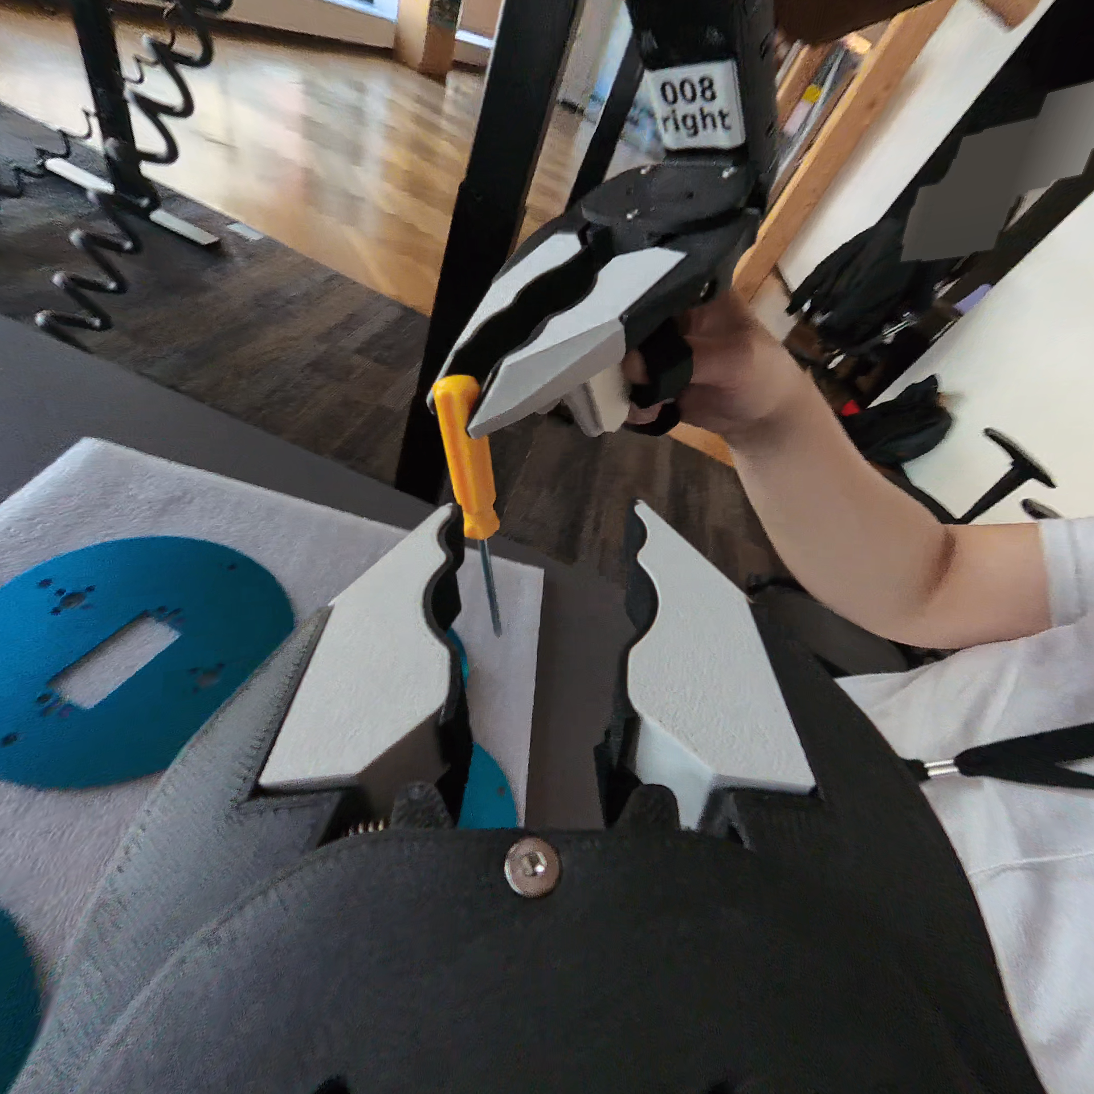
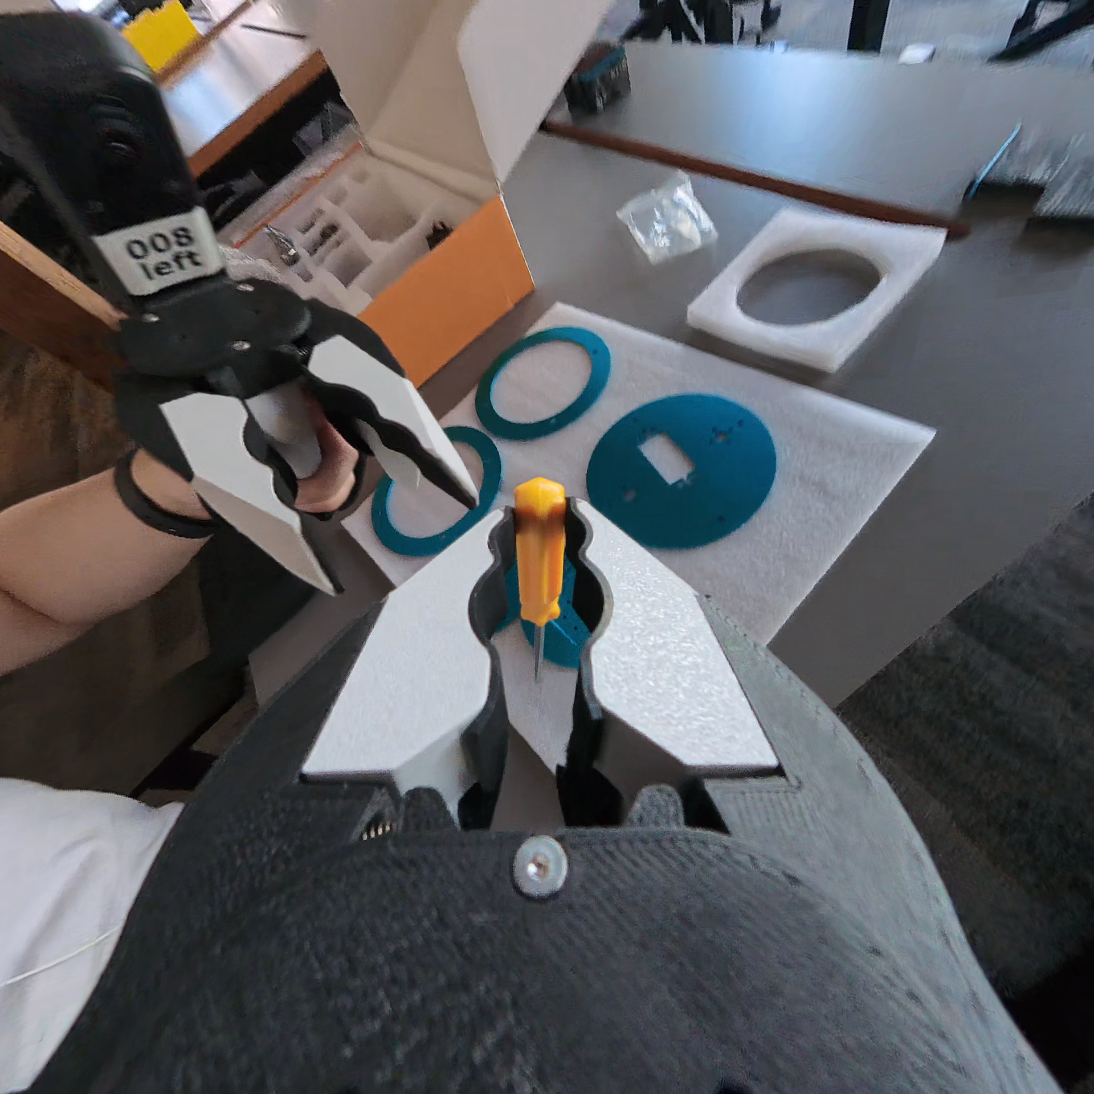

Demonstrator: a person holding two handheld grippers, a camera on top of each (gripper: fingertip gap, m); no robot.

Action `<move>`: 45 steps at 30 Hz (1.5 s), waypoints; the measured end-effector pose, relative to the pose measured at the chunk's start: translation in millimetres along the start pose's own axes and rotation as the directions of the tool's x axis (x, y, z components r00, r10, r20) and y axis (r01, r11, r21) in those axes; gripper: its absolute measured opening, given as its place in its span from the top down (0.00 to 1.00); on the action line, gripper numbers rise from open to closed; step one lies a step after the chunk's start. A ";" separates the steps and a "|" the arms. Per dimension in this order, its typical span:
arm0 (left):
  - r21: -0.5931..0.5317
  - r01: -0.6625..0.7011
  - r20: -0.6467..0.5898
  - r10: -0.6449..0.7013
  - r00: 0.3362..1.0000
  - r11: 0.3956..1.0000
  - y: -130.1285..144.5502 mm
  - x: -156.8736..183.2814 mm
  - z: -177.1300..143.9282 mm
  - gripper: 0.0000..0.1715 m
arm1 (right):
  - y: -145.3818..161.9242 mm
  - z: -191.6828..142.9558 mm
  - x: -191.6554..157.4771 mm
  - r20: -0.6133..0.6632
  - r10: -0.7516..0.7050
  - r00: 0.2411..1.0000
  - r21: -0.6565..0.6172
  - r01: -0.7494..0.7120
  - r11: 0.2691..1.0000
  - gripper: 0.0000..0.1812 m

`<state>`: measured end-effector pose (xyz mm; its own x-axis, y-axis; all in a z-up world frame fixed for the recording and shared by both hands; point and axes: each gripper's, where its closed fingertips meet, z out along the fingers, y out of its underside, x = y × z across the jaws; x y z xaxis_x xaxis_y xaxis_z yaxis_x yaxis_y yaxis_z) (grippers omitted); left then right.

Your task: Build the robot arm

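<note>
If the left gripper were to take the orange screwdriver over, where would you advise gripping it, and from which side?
Grip the lower half of the orange screwdriver handle, below where the right gripper clamps its top. It hangs nearly upright with the thin shaft pointing down at the white foam sheet, so the left gripper, jaws open, should probably come in level from the side; the shaft looks too slim to hold securely.

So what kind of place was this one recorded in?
Probably a workshop or lab bench used for kit assembly: an opened orange cardboard box of small parts, teal metal discs and rings on white foam sheet, and the right tool gripping an orange-handled screwdriver.
</note>
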<state>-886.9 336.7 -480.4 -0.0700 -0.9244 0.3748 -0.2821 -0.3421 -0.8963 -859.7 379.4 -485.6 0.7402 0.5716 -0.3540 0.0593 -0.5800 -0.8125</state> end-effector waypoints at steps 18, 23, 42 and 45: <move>-0.007 -0.102 0.049 0.102 0.994 0.995 -21.0 -13.1 13.1 0.76 | -43.9 -12.1 -40.7 0.248 -0.138 0.959 0.215 0.084 0.973 0.91; 0.012 -0.130 -0.038 0.131 0.991 0.991 -21.2 -3.1 21.5 0.91 | -44.7 -18.0 -47.0 0.336 -0.230 0.914 0.314 0.121 0.942 0.91; -0.328 -0.415 0.071 0.460 0.885 0.849 23.4 -18.6 23.7 0.91 | 14.2 3.3 -39.9 0.506 -0.692 0.515 -0.213 0.852 0.479 0.85; -0.341 -0.418 0.073 0.467 0.881 0.842 24.2 -23.1 23.6 0.90 | 17.5 7.2 -39.3 0.507 -0.723 0.469 -0.216 0.882 0.420 0.90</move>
<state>-869.6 345.9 -516.4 -0.1233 -0.9868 -0.1054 -0.5342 0.1555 -0.8309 -892.6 350.9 -489.2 -0.0357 0.9817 0.1868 0.8221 0.1351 -0.5531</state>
